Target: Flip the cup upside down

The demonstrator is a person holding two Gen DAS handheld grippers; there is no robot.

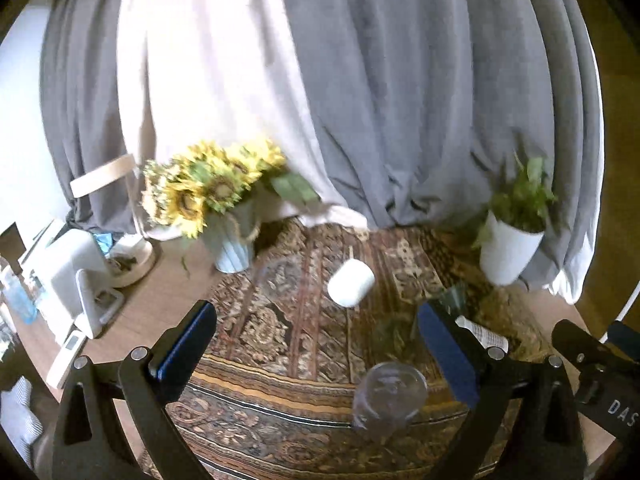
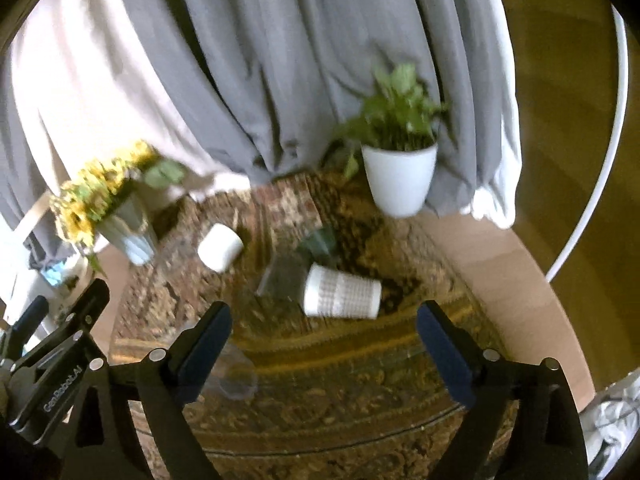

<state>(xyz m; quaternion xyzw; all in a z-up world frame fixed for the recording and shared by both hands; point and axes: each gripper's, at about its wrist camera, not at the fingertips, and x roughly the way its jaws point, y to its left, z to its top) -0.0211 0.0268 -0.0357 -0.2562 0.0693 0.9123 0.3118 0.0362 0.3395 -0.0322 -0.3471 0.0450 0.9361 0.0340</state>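
A white textured paper cup (image 2: pixel 340 294) lies on its side on the glass table (image 2: pixel 360 380), mouth to the left, just ahead of my open, empty right gripper (image 2: pixel 324 332). A clear plastic cup (image 1: pixel 388 400) stands on the glass between the fingers of my open left gripper (image 1: pixel 318 330), nearer its right finger; it also shows faintly in the right wrist view (image 2: pixel 236 376). A plain white cup (image 1: pixel 351 283) lies tilted farther back, and it also shows in the right wrist view (image 2: pixel 220 246).
A sunflower vase (image 1: pixel 232 240) stands at the back left and a white potted plant (image 2: pixel 398 176) at the back right. Grey and white curtains hang behind. A patterned rug (image 1: pixel 280 320) shows through the glass. White appliances (image 1: pixel 76 276) sit at the left.
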